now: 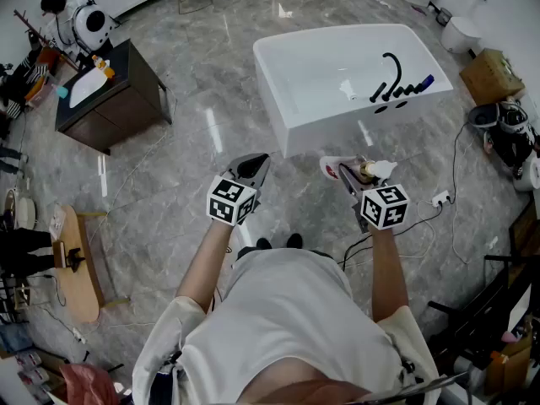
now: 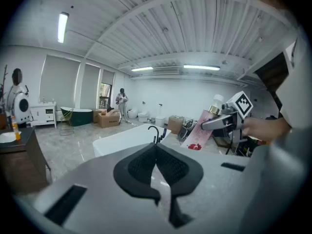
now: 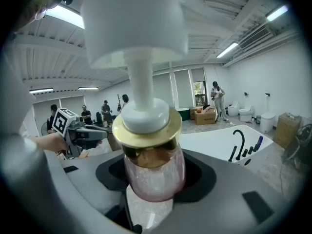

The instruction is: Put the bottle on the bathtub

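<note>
Pink glittery pump bottle (image 3: pixel 153 177) sits clamped in our right gripper (image 1: pixel 353 180), lower centre of the head view, short of the white bathtub (image 1: pixel 337 121) above it. Our left gripper (image 1: pixel 253 169) is closed and empty. We should stand the bottle upright on the flat rim, clear of the black faucet (image 1: pixel 390 70), before letting go.
</note>
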Tool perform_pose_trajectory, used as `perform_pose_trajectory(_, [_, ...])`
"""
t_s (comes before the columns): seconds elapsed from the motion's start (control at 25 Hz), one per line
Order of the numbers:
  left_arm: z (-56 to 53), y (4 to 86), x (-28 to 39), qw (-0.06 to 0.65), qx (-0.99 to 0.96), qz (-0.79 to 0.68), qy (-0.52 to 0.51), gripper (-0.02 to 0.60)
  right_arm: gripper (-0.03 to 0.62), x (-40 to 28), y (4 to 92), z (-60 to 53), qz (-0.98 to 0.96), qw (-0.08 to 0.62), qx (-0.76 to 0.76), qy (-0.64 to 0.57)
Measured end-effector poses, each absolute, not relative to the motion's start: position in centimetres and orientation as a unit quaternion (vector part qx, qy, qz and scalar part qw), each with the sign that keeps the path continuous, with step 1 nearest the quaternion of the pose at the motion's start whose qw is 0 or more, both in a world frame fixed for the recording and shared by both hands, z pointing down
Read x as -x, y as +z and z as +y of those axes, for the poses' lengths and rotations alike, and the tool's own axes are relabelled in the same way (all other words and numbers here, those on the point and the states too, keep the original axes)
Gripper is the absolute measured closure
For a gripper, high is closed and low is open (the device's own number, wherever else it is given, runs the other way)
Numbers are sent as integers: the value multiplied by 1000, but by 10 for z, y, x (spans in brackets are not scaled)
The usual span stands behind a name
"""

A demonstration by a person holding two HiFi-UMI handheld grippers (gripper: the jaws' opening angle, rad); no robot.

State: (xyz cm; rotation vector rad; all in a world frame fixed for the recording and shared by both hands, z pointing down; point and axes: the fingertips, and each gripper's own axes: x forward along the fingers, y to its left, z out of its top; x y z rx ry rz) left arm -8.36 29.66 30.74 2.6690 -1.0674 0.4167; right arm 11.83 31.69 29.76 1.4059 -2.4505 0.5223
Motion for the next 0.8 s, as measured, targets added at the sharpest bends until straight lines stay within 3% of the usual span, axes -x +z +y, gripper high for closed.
perform_pose_trajectory(0.8, [293, 315, 61, 121, -907, -374, 151, 572, 355, -142, 310, 311, -851, 122, -473, 194])
